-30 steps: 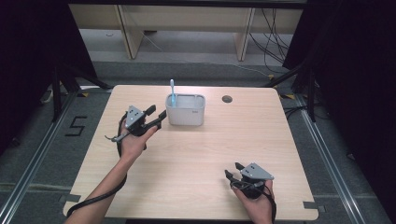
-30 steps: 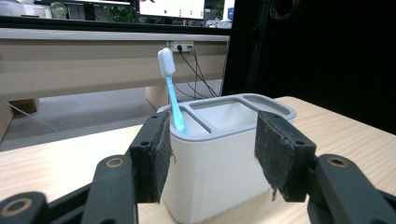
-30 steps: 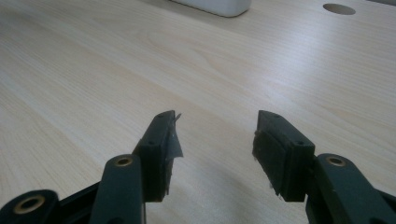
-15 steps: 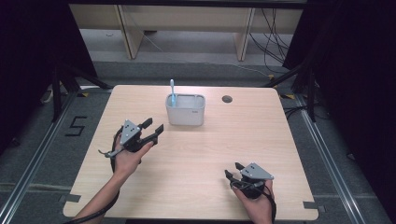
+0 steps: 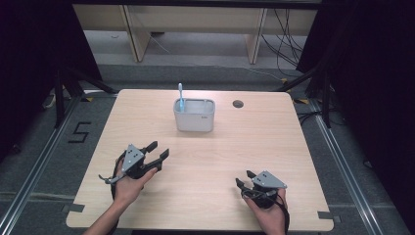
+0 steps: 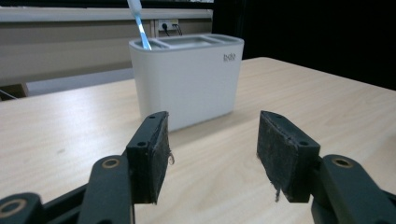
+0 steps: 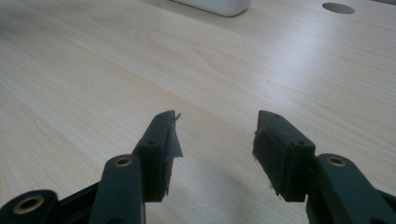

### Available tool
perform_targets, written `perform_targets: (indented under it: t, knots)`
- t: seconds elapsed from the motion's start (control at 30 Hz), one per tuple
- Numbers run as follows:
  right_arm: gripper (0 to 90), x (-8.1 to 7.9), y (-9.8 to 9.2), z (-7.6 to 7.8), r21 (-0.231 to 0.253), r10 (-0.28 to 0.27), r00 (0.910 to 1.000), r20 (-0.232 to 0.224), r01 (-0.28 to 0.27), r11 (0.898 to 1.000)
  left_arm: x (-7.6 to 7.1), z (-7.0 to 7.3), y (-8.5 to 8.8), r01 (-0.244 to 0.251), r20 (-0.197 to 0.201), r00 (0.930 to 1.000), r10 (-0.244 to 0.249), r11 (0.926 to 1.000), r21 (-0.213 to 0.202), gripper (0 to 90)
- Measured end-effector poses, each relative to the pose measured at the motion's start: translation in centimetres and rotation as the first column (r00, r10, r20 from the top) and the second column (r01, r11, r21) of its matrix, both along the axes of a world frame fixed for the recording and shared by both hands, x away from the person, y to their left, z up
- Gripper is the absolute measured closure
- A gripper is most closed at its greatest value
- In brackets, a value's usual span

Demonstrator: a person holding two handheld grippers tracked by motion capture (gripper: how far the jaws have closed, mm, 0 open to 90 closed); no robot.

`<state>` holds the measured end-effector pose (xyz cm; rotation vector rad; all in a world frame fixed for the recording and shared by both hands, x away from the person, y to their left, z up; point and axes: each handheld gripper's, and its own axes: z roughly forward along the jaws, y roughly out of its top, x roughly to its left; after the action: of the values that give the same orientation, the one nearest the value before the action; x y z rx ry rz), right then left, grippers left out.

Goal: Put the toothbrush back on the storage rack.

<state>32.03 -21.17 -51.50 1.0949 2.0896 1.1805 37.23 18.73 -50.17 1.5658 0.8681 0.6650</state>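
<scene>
A white holder (image 5: 195, 116) with several compartments stands at the table's far middle. A blue and white toothbrush (image 5: 180, 95) stands upright in its left compartment. My left gripper (image 5: 159, 149) is held in a hand over the near left of the table, open and empty, pointing toward the holder. In the left gripper view the holder (image 6: 187, 79) and toothbrush (image 6: 139, 21) stand some way beyond the open gripper (image 6: 212, 126). My right gripper (image 5: 243, 177) rests low at the near right, open with nothing between its jaws (image 7: 215, 119).
The light wooden table (image 5: 274, 147) has a round cable hole (image 5: 238, 104) to the right of the holder. Dark stands and cables flank the table, and shelving stands behind it. The holder's base (image 7: 219, 5) is at the top of the right gripper view.
My left gripper has drawn back from beside the holder toward the near edge and sunk lower. The right gripper has stayed where it was.
</scene>
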Motion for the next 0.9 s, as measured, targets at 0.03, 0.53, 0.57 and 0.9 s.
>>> perform_targets:
  t: [0.03,0.53,0.57,0.9]
  knots:
    - [48.9,0.0,0.0,0.0,0.005,-0.003,1.0000,-0.009,0.003,1.000,-0.2,-0.2,0.1,-0.001,-0.002,1.0000,0.001,1.0000,0.005,43.2]
    - [48.9,0.0,0.0,0.0,-0.001,-0.005,1.0000,0.000,0.005,1.000,-2.3,-2.2,1.3,-0.043,-0.002,0.9991,0.043,0.9991,0.003,43.6]
    - [48.8,0.0,0.0,0.0,-0.001,-0.004,1.0000,-0.002,0.004,1.000,-2.3,-2.3,1.3,-0.041,0.019,0.9990,0.041,0.9991,-0.010,43.4]
    - [48.8,0.0,0.1,0.0,0.010,0.012,0.9996,-0.023,-0.012,1.000,-2.6,-2.3,1.0,-0.062,0.056,0.9965,0.061,0.9981,0.005,41.9]
